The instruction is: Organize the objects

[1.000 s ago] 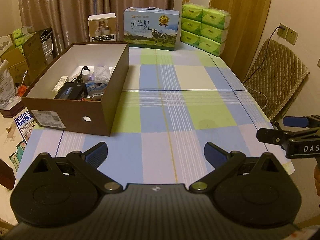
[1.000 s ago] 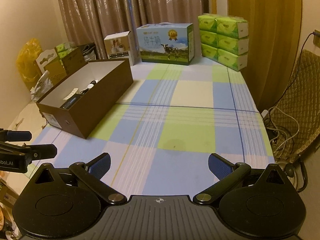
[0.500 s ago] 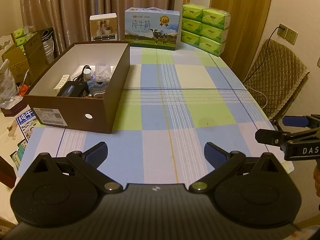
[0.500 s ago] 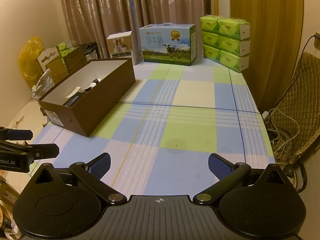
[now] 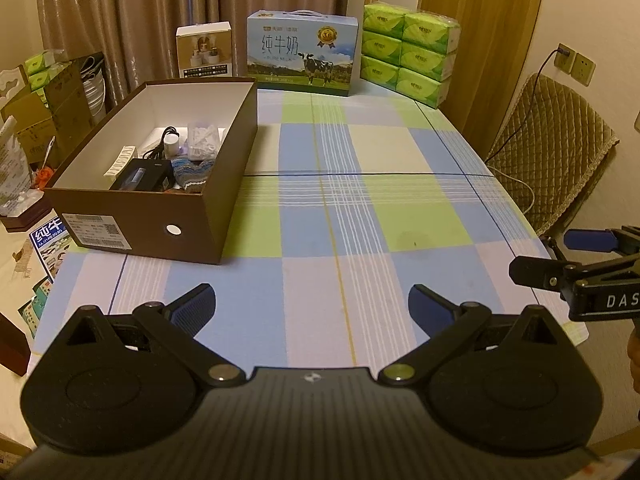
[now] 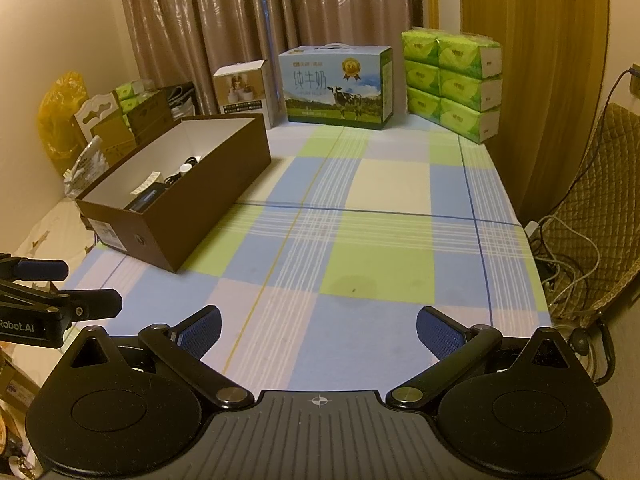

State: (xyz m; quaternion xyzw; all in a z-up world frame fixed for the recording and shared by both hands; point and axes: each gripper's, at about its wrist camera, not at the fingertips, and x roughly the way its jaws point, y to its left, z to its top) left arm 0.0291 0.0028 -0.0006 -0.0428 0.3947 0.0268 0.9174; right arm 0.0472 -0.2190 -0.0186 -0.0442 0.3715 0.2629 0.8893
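A brown shoebox (image 5: 224, 184) (image 6: 208, 192) stands open on the left of the checked tablecloth. Inside lie a black device (image 5: 144, 174), a white cap with a black cable (image 5: 170, 142), a clear plastic pack (image 5: 203, 142), a knitted cloth (image 5: 192, 174) and a white strip (image 5: 120, 160). My left gripper (image 5: 312, 308) hovers open and empty over the near table edge, well short of the box. My right gripper (image 6: 318, 330) is likewise open and empty over the near edge. Each gripper shows at the side of the other's view: the right one (image 5: 560, 258), the left one (image 6: 64, 286).
At the far end stand a milk carton box (image 5: 302, 52), a small white box (image 5: 204, 50) and stacked green tissue packs (image 5: 408, 54). A quilted chair (image 5: 548, 152) with cables is at the right. Cartons and bags crowd the floor at left (image 5: 36, 112).
Both views have crept slightly; the shoebox sits a touch further right in the left wrist view. Both grippers stay open and empty.
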